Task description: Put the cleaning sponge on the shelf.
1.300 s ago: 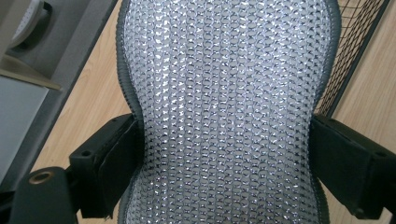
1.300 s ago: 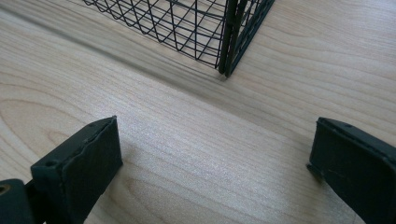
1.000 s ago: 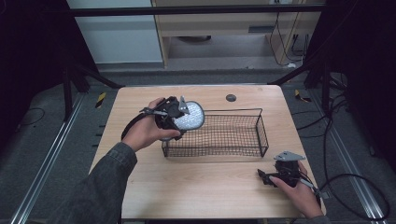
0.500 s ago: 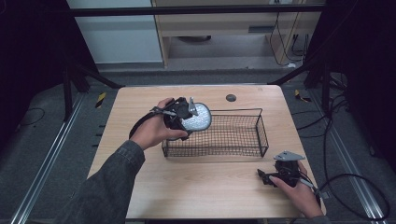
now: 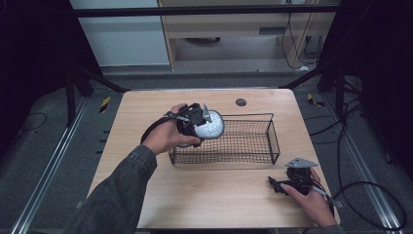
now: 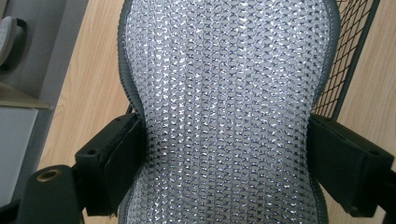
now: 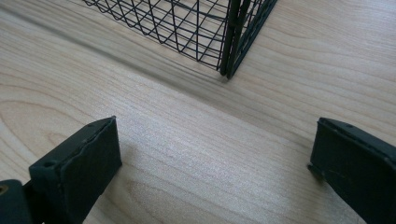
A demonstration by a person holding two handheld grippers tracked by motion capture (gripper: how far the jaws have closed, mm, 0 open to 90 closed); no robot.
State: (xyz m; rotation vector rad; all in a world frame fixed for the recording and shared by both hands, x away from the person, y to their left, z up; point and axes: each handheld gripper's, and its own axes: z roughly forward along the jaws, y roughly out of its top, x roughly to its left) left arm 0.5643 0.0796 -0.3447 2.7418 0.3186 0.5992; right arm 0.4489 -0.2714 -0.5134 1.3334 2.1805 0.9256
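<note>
left gripper (image 5: 204,122) jaws have just been closing, now clamped on the waist of a silver mesh pad (image 5: 210,126), pad's long axis running out ahead of the jaws. pad hangs over the basket's (image 5: 272,141) left end, so drop lies straight below. right gripper (image 5: 287,184) gapes wide, empty, resting on the table (image 5: 229,195), well apart.
</note>
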